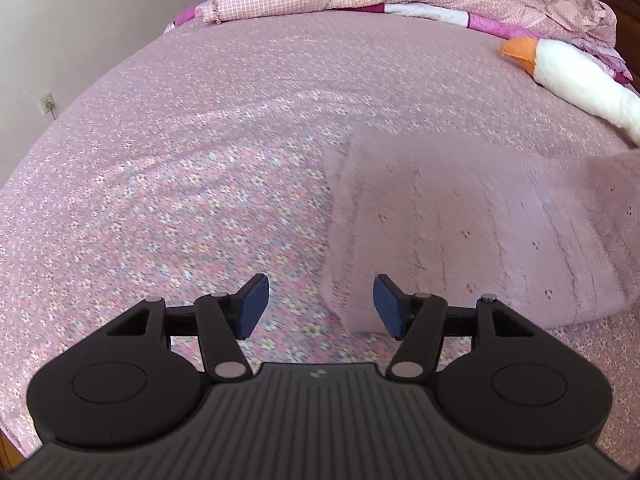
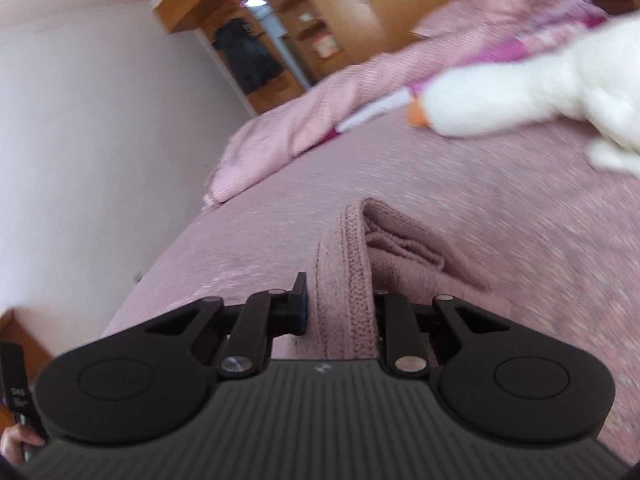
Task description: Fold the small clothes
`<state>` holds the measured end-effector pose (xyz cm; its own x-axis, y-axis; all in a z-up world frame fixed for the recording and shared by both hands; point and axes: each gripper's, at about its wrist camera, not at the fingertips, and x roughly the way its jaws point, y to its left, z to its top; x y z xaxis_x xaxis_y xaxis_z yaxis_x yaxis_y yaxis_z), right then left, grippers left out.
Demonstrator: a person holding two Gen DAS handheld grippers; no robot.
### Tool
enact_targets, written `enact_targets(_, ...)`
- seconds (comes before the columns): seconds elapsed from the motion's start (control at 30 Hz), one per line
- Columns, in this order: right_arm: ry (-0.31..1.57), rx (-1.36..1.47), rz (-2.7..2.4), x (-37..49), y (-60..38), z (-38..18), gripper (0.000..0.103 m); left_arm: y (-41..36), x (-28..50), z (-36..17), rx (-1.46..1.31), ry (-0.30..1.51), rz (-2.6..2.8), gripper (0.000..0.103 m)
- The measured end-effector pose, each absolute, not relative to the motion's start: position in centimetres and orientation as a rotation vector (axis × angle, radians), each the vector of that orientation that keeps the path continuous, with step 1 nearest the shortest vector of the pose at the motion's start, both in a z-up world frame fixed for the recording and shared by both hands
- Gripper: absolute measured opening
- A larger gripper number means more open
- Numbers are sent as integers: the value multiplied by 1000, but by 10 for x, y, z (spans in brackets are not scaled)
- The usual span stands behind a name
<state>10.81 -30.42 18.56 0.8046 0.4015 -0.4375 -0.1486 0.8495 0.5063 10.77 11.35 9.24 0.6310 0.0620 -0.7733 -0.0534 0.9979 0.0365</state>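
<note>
- Black fingers of the left gripper point(image 1: 321, 306) stand spread apart at 6 o'clock in the left wrist view, with nothing between them; the near corner of the pink knitted garment point(image 1: 460, 232) lies just ahead.
- On the other side, the right gripper point(image 2: 340, 308) is pressed onto a bunched edge of this garment point(image 2: 348, 264) and lifts it off the bed point(image 2: 240, 240).
- Most of the garment rests flat on the flowered bed cover point(image 1: 180, 160), toward 3 o'clock.
- At 2 o'clock, a white plush goose point(image 1: 580, 80) lies well apart.
- I judge that folding is only partly done: one side is raised, not yet laid down, and further folds remain.
</note>
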Motion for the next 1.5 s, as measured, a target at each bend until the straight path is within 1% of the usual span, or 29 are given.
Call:
enact_targets(0.23, 564, 400, 431, 129, -248, 213, 21, 141, 104, 97, -26, 863, 93, 66)
enact_targets(0.4, 597, 322, 521, 141, -196, 219, 21, 161, 99, 96, -48, 852, 115, 66)
enact_targets(0.57, 682, 205, 615, 149, -134, 204, 21, 182, 94, 94, -68, 844, 136, 66)
enact_targets(0.77, 808, 55, 671, 154, -69, 165, 22, 201, 93, 89, -89, 845, 155, 66)
enact_targets(0.8, 821, 25, 669, 153, -62, 158, 22, 204, 94, 88, -93, 846, 157, 66)
enact_targets(0.87, 823, -3, 660, 149, -51, 149, 29, 207, 95, 88, -99, 845, 157, 66)
enact_targets(0.9, 808, 3, 659, 145, -50, 147, 33, 208, 96, 89, -101, 842, 155, 66)
enact_targets(0.97, 786, 21, 668, 135, -51, 150, 47, 208, 98, 92, -99, 830, 141, 66)
enact_targets(1.03, 778, 45, 672, 127, -57, 154, 51, 205, 99, 98, -98, 814, 116, 66)
enact_targets(1.27, 729, 72, 680, 96, -91, 180, 50, 169, 111, 127, -38, 746, -30, 66)
enact_targets(1.3, 723, 74, 668, 93, -99, 183, 50, 161, 113, 130, -22, 743, -59, 69)
enact_targets(1.33, 718, 78, 650, 92, -103, 183, 50, 152, 116, 133, -4, 741, -89, 77)
enact_targets(1.37, 712, 84, 628, 91, -110, 185, 50, 143, 118, 135, 19, 737, -118, 79)
enact_targets(1.5, 686, 89, 516, 89, -139, 185, 50, 101, 125, 138, 164, 718, -211, 83)
